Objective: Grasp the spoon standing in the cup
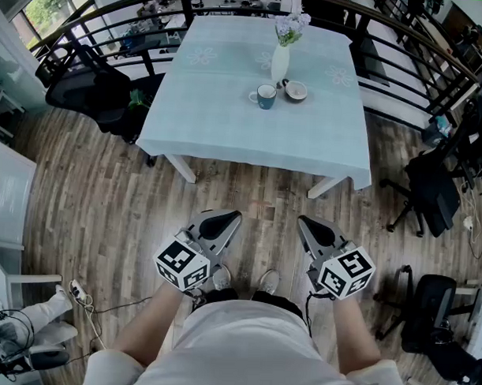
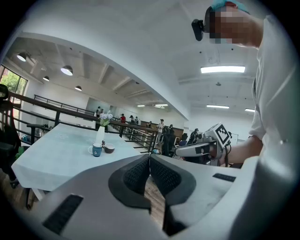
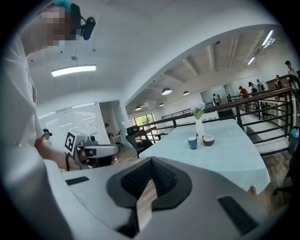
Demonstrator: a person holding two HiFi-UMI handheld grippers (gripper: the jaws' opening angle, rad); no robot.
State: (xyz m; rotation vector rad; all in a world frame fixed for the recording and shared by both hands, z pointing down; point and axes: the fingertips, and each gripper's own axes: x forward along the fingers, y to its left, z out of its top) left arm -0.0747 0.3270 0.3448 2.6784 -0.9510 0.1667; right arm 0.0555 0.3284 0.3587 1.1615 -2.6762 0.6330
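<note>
Head view: the blue ceramic cup (image 1: 266, 96) stands upright on the pale blue clothed table (image 1: 227, 124), just beside a brown bowl (image 1: 296, 91) and a white vase (image 1: 280, 63). The spoon is too small to tell its lean.

Left gripper view: the left gripper (image 2: 150, 157) has its jaws pressed together, empty, well apart from the cup.

Right gripper view: the right gripper (image 3: 151, 160) is likewise closed on nothing.

You get bright, even light: the ceiling panel (image 2: 222, 69) blows out white and daylight enters by the window (image 1: 44, 7) at far left. Shadow under the table (image 1: 228, 108) is soft. Both gripper views bend hard at the edges, with black corners. The close foreground is slightly soft.
</note>
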